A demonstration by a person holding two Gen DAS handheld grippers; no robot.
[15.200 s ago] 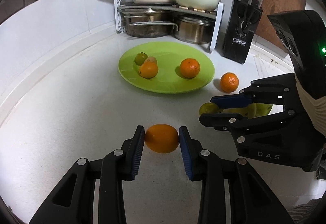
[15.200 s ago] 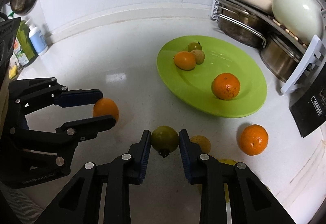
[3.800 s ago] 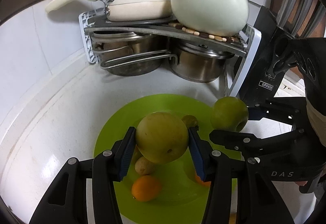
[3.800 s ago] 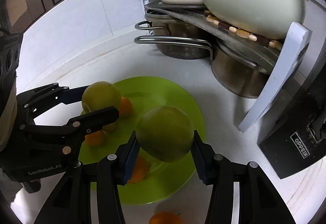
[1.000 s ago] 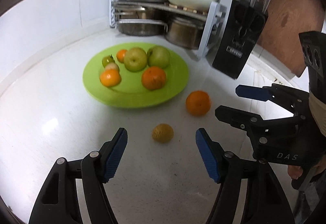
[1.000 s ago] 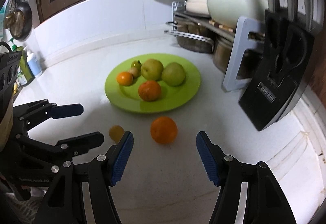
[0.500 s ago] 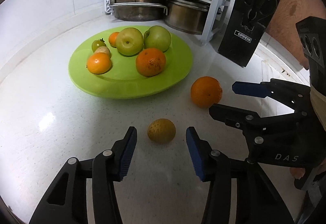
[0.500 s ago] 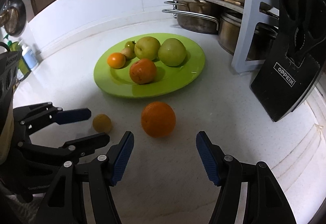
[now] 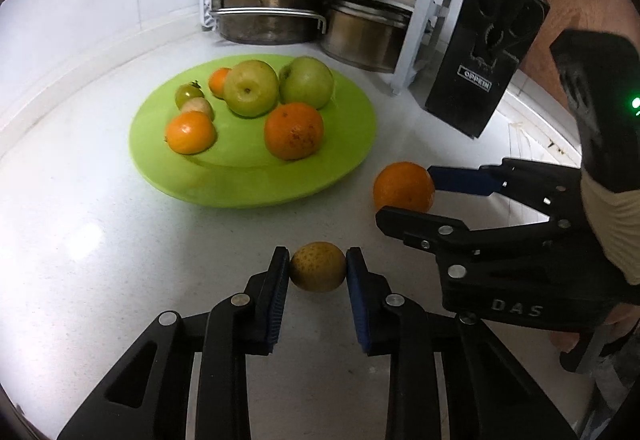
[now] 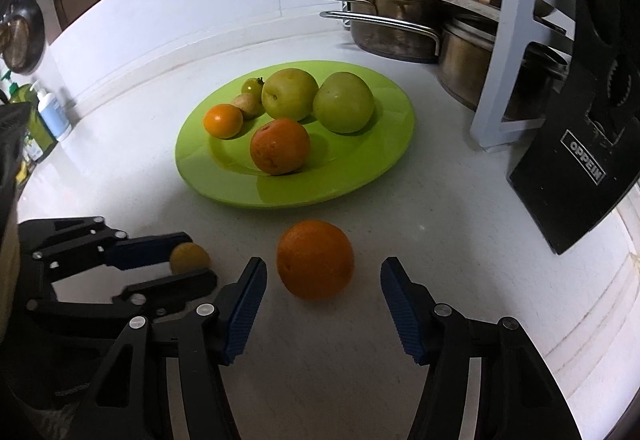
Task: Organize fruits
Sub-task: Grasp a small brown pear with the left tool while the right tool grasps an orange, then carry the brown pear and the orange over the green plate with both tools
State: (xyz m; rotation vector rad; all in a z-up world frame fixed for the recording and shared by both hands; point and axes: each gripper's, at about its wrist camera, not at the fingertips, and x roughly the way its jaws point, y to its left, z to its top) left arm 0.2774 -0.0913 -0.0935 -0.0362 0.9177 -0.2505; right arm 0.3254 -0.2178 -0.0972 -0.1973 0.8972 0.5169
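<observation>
Gathering the last loose fruit: left gripper (image 9: 318, 266) clamped on small speckled yellow-brown fruit (image 9: 317, 266), right gripper (image 10: 323, 290) closing, not yet touching round orange (image 10: 315, 259); next, squeezing, then lifting both onto lime-green plate (image 10: 384, 160).

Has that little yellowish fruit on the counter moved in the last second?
No. The yellowish fruit sits in the same spot before the green plate; the left gripper closed on it.

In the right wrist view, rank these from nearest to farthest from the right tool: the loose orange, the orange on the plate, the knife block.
1. Loose orange: on the counter, between the right tool's open fingers.
2. Orange on the plate: front of the green plate.
3. Knife block: far right, by the pot rack.
</observation>
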